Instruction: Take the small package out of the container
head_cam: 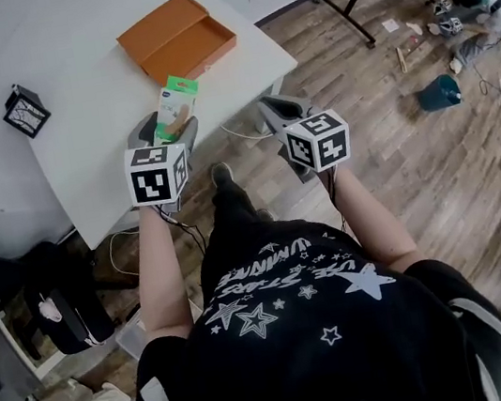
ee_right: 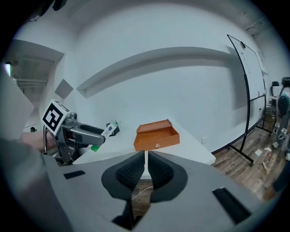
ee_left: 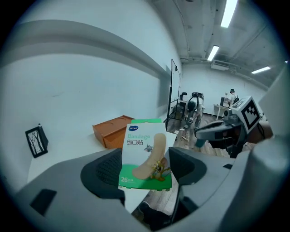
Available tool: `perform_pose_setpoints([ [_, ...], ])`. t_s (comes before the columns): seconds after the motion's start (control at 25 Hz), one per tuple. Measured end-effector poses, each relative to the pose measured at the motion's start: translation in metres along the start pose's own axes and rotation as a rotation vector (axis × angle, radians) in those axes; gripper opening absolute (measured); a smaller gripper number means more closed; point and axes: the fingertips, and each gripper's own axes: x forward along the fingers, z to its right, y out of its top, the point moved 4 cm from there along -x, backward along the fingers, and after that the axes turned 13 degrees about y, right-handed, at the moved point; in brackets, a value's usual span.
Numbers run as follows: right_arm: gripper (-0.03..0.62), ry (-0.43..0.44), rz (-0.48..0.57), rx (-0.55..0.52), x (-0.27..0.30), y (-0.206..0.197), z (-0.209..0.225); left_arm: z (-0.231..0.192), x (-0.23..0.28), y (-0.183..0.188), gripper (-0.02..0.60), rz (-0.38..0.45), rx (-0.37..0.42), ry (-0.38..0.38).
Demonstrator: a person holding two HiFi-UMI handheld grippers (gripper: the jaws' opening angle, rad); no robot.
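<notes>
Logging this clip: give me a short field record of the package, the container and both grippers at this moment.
package: green-and-white bandage packet, upright between the left gripper's jaws
left gripper: shut on the packet, held over the near part of the white table
container: open orange box, farther back on the table, apart from the packet
right gripper: jaws together, nothing between them
other: small black lantern-like object at the table's left
task state: packet already out of the box

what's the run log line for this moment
left gripper: shut on package, lifted | right gripper: shut, empty | box: open, on table
</notes>
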Motion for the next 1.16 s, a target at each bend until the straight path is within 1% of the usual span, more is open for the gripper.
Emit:
perform_pose_setpoints([
  [0.16, 0.054, 0.018, -0.023, -0.005, -0.011, -0.018, -0.013, 0.004, -0.022, -0.023, 0.351, 0.001, -0.073, 0.013],
  [0.36, 0.054, 0.043, -0.032, -0.022, -0.019, -0.028, -0.027, 0.003, -0.046, -0.042, 0.351, 0.012, -0.135, 0.037],
  [0.64, 0.054, 0.071, -0.033, -0.052, -0.02, -0.028, -0.039, 0.001, -0.064, -0.057, 0.351, 0.022, -0.181, 0.061],
  [0.88, 0.052, 0.081, -0.042, -0.055, -0.02, -0.036, -0.049, -0.004, -0.08, -0.077, 0.351, 0.024, -0.255, 0.075],
  [1.16, 0.054, 0.096, -0.062, -0.071, -0.017, -0.043, -0.054, -0.004, -0.09, -0.09, 0.351, 0.027, -0.283, 0.076],
])
